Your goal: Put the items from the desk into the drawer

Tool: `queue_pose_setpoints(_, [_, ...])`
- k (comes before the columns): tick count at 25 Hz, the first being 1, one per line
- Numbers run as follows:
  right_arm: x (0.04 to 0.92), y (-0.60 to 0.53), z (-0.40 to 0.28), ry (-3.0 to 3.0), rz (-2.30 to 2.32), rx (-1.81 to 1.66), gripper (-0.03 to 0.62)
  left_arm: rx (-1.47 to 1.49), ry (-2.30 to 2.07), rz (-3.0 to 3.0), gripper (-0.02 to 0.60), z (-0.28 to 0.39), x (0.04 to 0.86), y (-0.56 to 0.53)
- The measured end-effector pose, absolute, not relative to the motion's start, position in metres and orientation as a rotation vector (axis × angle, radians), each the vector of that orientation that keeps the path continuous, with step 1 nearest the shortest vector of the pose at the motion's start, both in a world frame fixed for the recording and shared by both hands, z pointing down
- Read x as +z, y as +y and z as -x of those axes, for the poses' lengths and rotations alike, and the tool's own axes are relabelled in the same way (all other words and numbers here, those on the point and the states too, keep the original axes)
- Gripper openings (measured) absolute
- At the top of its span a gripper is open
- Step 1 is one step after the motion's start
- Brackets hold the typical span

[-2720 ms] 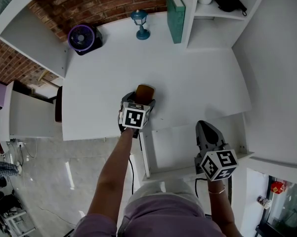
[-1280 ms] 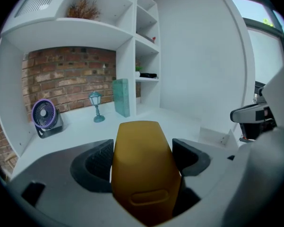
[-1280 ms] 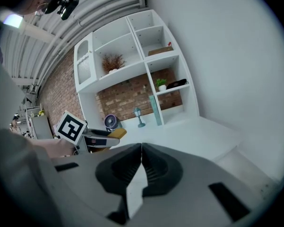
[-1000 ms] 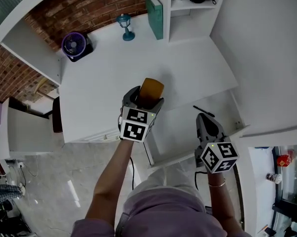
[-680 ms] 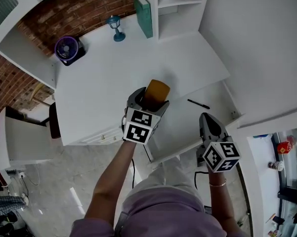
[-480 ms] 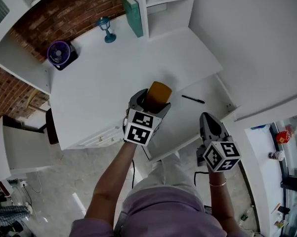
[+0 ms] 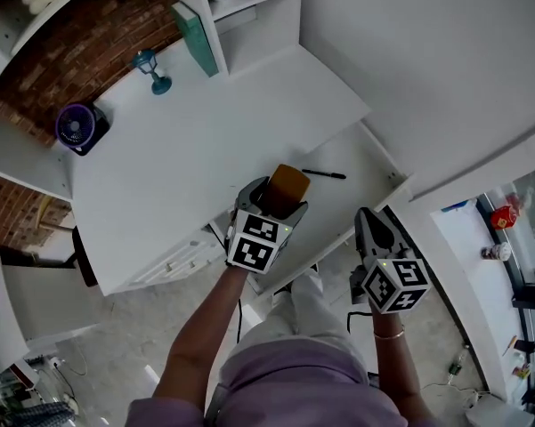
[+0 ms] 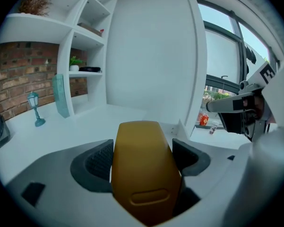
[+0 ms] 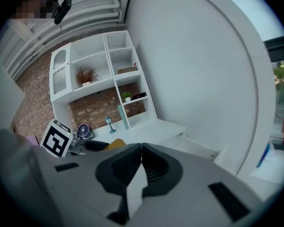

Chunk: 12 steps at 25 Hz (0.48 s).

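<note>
Clamping yellow case (image 7: pixel 287 185) | left gripper (image 7: pixel 272 199) over drawer (image 7: pixel 360 174) edge | right gripper (image 7: pixel 368 215) closed

No words, numbers or brands can be read anywhere.

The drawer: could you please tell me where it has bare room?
The drawer is bare between the black pen, by the desk edge, and its front wall; its left end is crowded by the left gripper holding the yellow item.
</note>
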State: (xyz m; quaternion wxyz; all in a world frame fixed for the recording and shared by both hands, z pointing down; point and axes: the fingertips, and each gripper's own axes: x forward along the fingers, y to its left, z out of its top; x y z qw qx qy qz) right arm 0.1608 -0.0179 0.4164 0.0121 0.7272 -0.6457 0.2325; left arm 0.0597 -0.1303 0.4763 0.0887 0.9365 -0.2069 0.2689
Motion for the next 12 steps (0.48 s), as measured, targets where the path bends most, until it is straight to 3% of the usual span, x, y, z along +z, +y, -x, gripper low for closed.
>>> queue_pose_setpoints(12, [0.435, -0.016, -0.2, -1.947, -2.305, 0.803, 0.005, 0.891, -0.503, -2.733, 0.394, -0.098, 0.529, -0.117])
